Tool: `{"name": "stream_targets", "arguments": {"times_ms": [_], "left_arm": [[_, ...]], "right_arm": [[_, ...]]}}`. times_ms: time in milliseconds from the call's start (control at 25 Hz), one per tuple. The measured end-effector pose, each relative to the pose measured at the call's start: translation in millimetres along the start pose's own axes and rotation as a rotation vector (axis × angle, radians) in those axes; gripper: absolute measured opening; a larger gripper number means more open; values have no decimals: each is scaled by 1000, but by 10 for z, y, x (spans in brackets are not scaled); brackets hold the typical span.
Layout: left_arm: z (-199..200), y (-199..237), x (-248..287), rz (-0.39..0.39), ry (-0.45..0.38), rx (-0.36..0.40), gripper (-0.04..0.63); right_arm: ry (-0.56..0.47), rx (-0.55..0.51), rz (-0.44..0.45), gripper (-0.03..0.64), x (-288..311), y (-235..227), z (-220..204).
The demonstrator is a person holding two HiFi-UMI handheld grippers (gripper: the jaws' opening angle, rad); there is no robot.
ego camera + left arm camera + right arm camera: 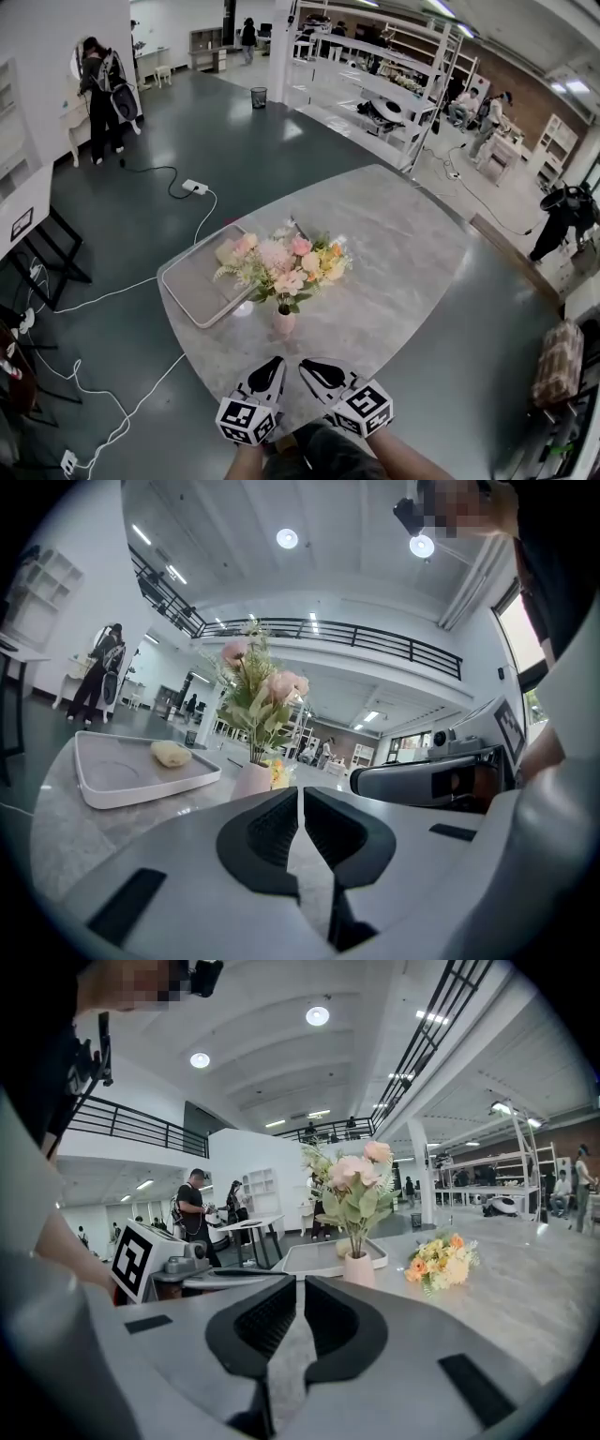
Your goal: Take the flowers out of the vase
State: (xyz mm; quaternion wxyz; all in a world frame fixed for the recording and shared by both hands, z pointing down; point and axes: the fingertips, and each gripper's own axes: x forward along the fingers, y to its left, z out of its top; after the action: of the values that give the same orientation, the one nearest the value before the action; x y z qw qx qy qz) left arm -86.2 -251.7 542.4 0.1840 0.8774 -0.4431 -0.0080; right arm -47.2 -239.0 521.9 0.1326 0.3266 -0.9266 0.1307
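Both tongs were pressed together with nothing in either. Left tongs and right tongs sat side by side over the near edge of the counter, tips aimed at 12. I read that as a staging pose, squared up on the target; they'd need to spread before taking a stem.

Vase stood upright at 12, near the tips but not touching, with the pink flowers standing in it. So the main job looked not done.

Yellow-orange bunch lay flat on the counter at roughly 2 from the vase, apart from it. Probably pulled already, can't confirm.

White tray sat at 10 behind the vase, likely the drop spot. A yellowish lump lay in it; couldn't tell what it was.

Counter was grey, marble-look, smooth and slightly glossy.

Beyond it:
- dark shiny floor
- cables and a power strip at 11
- a person standing far off at 10
- racks at 1
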Motion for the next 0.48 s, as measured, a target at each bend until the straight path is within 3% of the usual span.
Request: {"name": "stream_targets", "arguments": {"times_ms": [160,240,480], "left_arm": [[-20,111,46,21,10,14,18],[-12,168,94,27,20,26,53],[-56,329,273,50,54,37,131]], "right_arm": [[-1,2,-21,21,95,-193,19],[-1,2,-24,23,166,-334,42],[9,-11,10,111,417,-632,171]]}}
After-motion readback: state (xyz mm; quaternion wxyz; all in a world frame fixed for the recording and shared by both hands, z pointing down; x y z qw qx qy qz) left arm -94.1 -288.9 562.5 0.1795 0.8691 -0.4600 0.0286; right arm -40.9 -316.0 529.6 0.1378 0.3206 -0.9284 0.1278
